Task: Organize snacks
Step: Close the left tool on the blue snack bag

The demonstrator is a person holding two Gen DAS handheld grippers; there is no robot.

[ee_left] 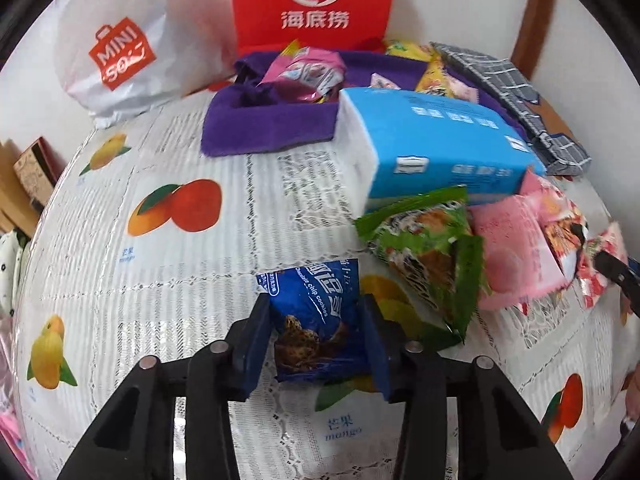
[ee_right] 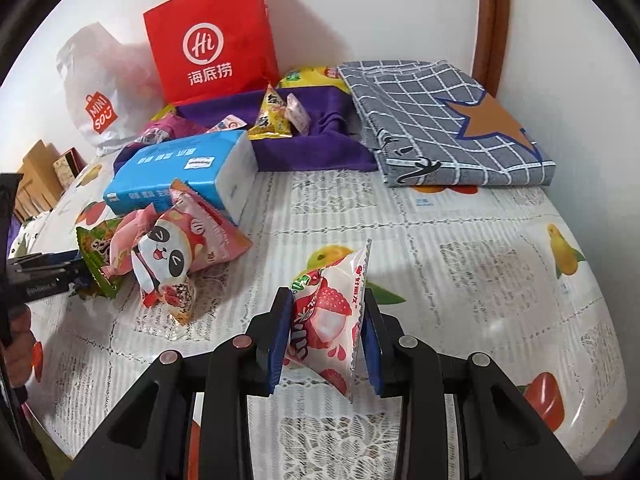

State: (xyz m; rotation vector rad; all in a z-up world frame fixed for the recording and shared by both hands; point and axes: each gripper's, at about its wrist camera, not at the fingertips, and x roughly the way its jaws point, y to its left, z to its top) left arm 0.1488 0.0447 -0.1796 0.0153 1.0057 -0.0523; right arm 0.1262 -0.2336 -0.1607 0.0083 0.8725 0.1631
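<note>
- The blue foil chocolate-chip cookie packet sits between the left gripper fingers, low over the tabletop with its fruit-print lace cloth; whether the pads press it I cannot tell.
- The white-and-pink lychee jelly pouch is pinched upright by the right gripper fingers.
- A green crinkled snack bag and pink panda-print snack bags lie heaped against a blue tissue pack.
- Behind, a purple felt tray holds more small packets.
- A red paper bag stands at the wall; a folded grey checked cloth lies beside the tray.
</note>
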